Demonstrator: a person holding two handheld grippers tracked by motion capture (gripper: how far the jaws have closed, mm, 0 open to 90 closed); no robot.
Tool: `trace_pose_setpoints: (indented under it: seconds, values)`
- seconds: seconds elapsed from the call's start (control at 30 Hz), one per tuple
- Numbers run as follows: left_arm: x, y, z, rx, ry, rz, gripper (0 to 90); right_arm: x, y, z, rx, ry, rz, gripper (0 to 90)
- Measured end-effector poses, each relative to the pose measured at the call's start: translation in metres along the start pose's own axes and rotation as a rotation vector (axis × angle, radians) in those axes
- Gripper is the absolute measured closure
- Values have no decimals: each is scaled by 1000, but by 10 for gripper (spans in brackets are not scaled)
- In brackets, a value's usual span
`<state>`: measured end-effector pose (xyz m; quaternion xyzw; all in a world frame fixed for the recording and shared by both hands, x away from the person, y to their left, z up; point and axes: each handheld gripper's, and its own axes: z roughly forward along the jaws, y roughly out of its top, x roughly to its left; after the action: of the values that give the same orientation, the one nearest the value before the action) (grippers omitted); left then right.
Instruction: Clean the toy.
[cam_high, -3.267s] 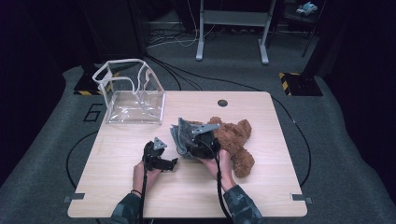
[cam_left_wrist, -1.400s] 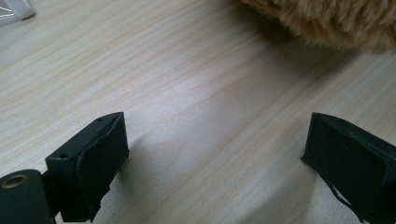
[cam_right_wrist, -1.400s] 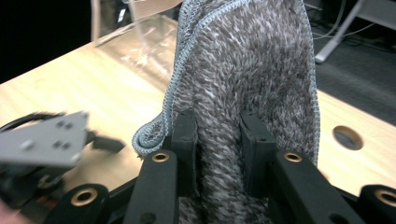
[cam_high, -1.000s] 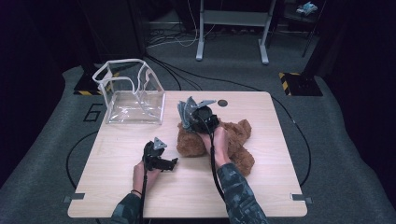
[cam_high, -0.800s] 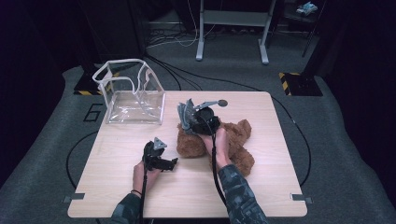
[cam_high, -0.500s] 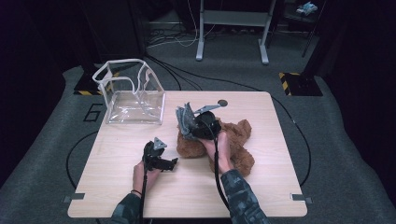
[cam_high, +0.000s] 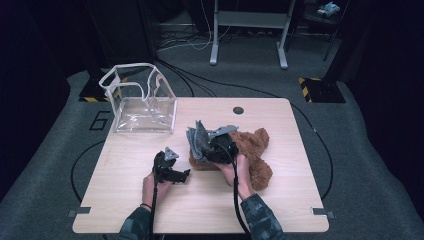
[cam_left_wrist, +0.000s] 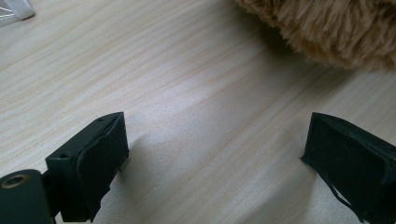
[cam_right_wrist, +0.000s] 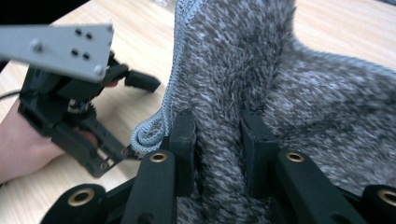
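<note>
Left gripper: the left gripper (cam_high: 181, 176) rests low on the wooden table (cam_high: 125, 200), about midway between the near edge and the middle, a little left of centre. A hand (cam_high: 150, 184) holds it from the near side. In its own view the two black jaws stand wide apart with nothing but bare wood between them; it is released and grips nothing.

Right gripper: the right gripper (cam_high: 202, 147) sits just right of the left one, near the table's middle, held by the other hand (cam_high: 239, 172). In its own view the jaws are clenched on a fold of fuzzy grey knit fabric (cam_right_wrist: 243, 79), with the pads (cam_right_wrist: 183, 140) pressed into the pile on both sides.

Grey fabric: it stands up from the jaws in a bunched, upright fold (cam_high: 197, 141), and a braided hem runs down its left edge in the right gripper view. It lies against the near-left side of the teddy bear.

Teddy bear: a brown plush teddy bear (cam_high: 255, 150) lies just right of the table's centre, touching the fabric and the right hand. Its fur edge shows at the top right of the left gripper view (cam_left_wrist: 327, 28).

Clear bag: a transparent, white-trimmed bag (cam_high: 142, 102) stands open-topped at the far-left corner, well apart from both grippers.

Table hole: a dark round grommet (cam_high: 238, 110) sits near the far edge, beyond the bear.
</note>
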<state>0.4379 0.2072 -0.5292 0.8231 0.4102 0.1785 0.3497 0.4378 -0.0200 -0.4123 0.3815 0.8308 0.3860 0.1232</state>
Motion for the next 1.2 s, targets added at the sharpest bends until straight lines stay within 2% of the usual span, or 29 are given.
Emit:
trace_pose_setpoints:
  seconds: [0.17,0.53,0.77,0.97,1.07,1.2]
  values:
    - [0,0,0,1,1,-1,58,6,-11,3,10,16,-19,697]
    - [0,0,1,-7,4,-6,58,11,-33,16,62,66,-8,696]
    - [0,0,0,-5,3,-7,58,16,-46,33,133,85,-5,695]
    - [0,0,1,-8,5,-5,58,17,-53,42,158,106,6,695]
    - [0,0,1,-14,4,-9,58,17,-55,46,210,122,-4,695]
    - [0,0,1,-13,8,-8,58,18,-52,41,185,122,-8,701]
